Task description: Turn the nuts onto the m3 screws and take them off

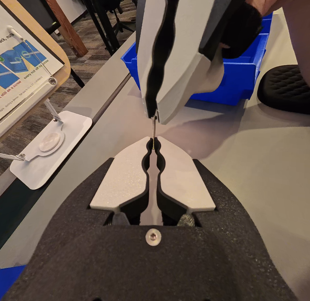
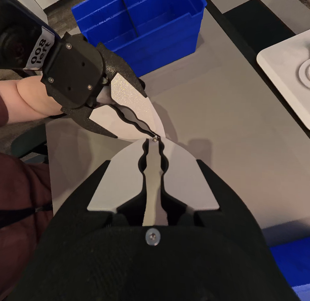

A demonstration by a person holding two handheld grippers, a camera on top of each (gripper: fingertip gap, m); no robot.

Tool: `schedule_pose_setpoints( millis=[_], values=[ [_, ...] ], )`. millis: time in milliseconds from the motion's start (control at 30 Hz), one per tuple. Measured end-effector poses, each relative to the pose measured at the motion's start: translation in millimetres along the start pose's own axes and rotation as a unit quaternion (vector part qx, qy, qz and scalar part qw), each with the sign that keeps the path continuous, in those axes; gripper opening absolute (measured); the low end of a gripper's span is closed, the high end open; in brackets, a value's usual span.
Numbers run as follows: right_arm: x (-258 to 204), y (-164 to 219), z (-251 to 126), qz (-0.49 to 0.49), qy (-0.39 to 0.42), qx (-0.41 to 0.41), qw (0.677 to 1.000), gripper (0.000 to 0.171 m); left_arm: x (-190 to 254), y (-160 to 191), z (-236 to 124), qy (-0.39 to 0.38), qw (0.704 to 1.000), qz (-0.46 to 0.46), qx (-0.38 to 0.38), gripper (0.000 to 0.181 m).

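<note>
Screw (image 1: 153, 133) pinched between left claw (image 1: 153, 139) and right claw (image 1: 153, 115).

- M3 screw (image 1: 153, 133): thin, silver, threaded along its shaft, held in the air above the grey tabletop. One end sits between the closed left gripper (image 1: 153, 138) fingertips; the other end meets the right gripper (image 1: 153, 115) tips.
- Nut (image 1: 153, 118): small, silver, at the screw's far end, clamped at the right gripper's fingertips.

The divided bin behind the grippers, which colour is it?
Blue bin; the right wrist view shows it best.
</note>
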State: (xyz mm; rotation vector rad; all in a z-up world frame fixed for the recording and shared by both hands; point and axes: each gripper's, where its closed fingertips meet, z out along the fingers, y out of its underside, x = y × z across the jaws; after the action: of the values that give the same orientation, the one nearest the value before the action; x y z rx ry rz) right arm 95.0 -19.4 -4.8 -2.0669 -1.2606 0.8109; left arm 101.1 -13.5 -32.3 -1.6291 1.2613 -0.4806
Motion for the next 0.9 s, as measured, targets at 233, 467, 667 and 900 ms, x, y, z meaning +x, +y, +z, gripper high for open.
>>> schedule_pose_setpoints(
  millis=[233,467,667,900],
  values=[
    [1,-15,-13,-0.083,0.038,0.040,0.995,0.035,-3,-18,-12,0.020,0.997,-0.043,0.060,0.002],
    [-54,-60,-46,-0.193,-0.097,0.250,0.944,0.061,10,-65,-49,0.126,0.964,-0.110,0.205,0.002],
    [-85,-71,-42,-0.209,-0.158,0.308,0.915,0.084,16,-79,-64,0.143,0.956,-0.110,0.232,0.002],
    [-99,-71,-34,-0.210,-0.186,0.309,0.909,0.085,11,-84,-71,0.131,0.955,-0.110,0.244,0.002]
  ],
)
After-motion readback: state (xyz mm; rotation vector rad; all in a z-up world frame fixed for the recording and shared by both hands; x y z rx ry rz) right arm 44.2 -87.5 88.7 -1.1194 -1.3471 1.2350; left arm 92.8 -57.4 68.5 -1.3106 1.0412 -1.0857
